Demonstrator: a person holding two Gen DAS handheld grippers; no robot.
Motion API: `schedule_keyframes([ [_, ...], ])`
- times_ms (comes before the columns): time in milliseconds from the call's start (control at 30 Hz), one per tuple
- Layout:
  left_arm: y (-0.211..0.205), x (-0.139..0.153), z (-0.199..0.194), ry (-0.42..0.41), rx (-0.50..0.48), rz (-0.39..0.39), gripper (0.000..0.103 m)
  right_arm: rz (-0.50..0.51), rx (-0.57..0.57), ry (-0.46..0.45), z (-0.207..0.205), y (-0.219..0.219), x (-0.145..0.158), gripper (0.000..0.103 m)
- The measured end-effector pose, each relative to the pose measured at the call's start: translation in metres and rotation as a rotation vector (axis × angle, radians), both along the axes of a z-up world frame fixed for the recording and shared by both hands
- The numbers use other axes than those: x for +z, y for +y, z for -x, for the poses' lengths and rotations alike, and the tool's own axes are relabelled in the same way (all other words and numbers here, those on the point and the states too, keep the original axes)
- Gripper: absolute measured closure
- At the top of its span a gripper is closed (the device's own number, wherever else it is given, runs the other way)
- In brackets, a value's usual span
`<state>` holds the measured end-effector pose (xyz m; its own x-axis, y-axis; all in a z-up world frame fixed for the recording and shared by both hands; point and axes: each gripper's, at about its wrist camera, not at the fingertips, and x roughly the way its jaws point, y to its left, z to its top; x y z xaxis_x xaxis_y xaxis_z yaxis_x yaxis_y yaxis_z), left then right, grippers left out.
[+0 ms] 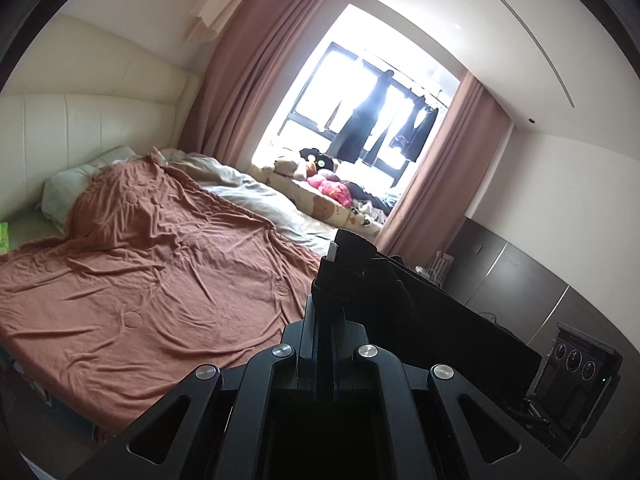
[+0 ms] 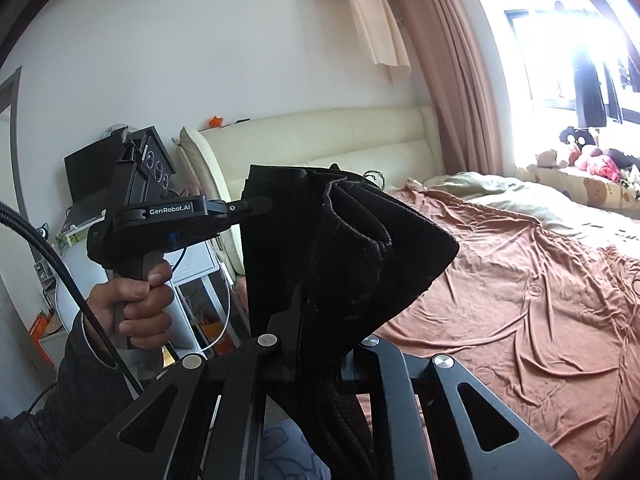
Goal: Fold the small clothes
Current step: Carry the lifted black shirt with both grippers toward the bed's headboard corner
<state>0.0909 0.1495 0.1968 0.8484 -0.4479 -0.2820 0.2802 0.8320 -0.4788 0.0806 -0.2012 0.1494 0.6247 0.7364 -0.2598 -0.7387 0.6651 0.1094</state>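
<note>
- Left wrist view: the left gripper has its jaws closed on one corner of the black garment, beside a small white tag.
- From this grip the black cloth runs to the right and nearer, as a taut band in the air, towards the right gripper body at the right edge.
- Left of the tool lies the bed with a wrinkled brown sheet; this wide surface is free of other things. A pillow is at its far left, and a pale blanket along its far right side.
- Far away, the window is bright, with a pink curtain beside it.
- Right wrist view: the right gripper is closed too, pinching a bunched edge of the same garment, which rises in folds just in front of the lens.
- At the left, a hand holds the handle of the left gripper, and its fingers touch the far left edge of the cloth.
- The garment hangs above the near left side of the bed; the brown sheet lies open to the right.
</note>
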Motion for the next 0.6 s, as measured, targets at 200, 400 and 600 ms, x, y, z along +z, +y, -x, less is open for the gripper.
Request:
schedule_keyframes([
  [200,0.052,-0.018,-0.025,0.020,0.060,0.007,0.099,0.018,0.035,0.028,-0.054,0.034,-0.019,0.096],
  [400,0.111,-0.045,-0.048,0.024,0.147,0.018,0.099,0.071,0.080,0.042,-0.107,0.075,-0.038,0.096],
  [600,0.169,-0.073,-0.075,0.062,0.214,0.027,0.099,0.091,0.153,0.084,-0.160,0.121,-0.059,0.096],
])
